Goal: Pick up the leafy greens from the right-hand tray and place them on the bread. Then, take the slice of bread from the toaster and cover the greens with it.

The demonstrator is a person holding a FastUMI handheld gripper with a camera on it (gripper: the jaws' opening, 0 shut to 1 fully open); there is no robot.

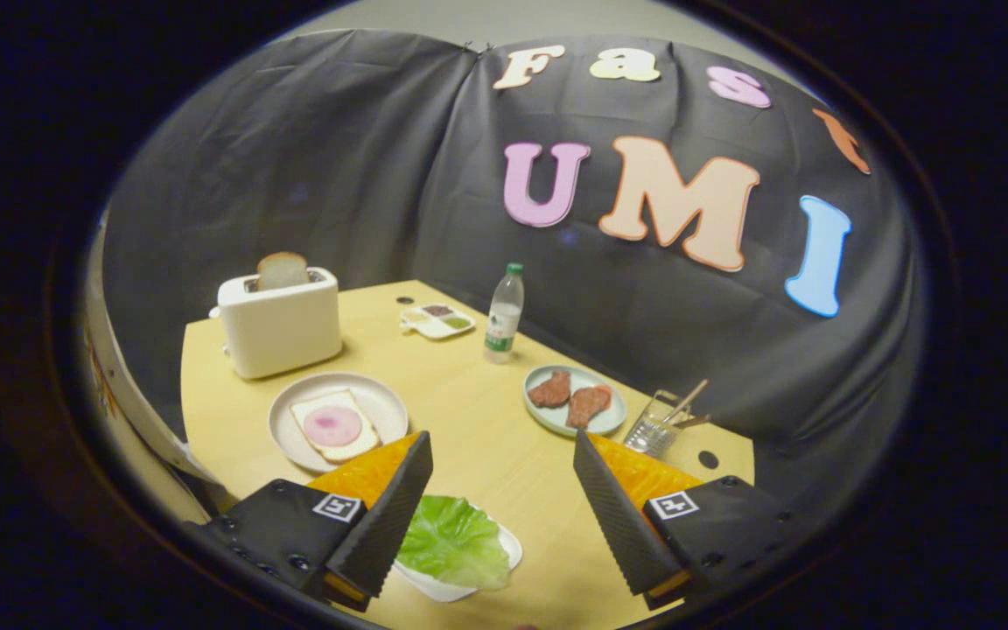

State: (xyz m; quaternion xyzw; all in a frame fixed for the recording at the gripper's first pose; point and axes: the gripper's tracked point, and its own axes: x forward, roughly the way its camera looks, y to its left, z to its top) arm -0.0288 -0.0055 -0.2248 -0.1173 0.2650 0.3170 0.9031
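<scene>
The gripper [501, 455] hangs over the yellow table [469, 411] with its two fingers spread wide apart, and nothing is held between them. The leafy greens [454, 541] lie in a small white tray [509, 549] low down between the fingers, closer to the left finger, and the fingers do not touch the greens. Beyond the left finger sits a white plate [381, 407] with a slice of bread [334, 424] on it, and a pink round slice lies on top of that bread. Farther back stands a white toaster [279, 325] with another bread slice [282, 270] sticking up out of it. Beyond the right finger is a pale green plate [574, 400] with two brown meat pieces. A water bottle [504, 313] stands near the back of the table.
</scene>
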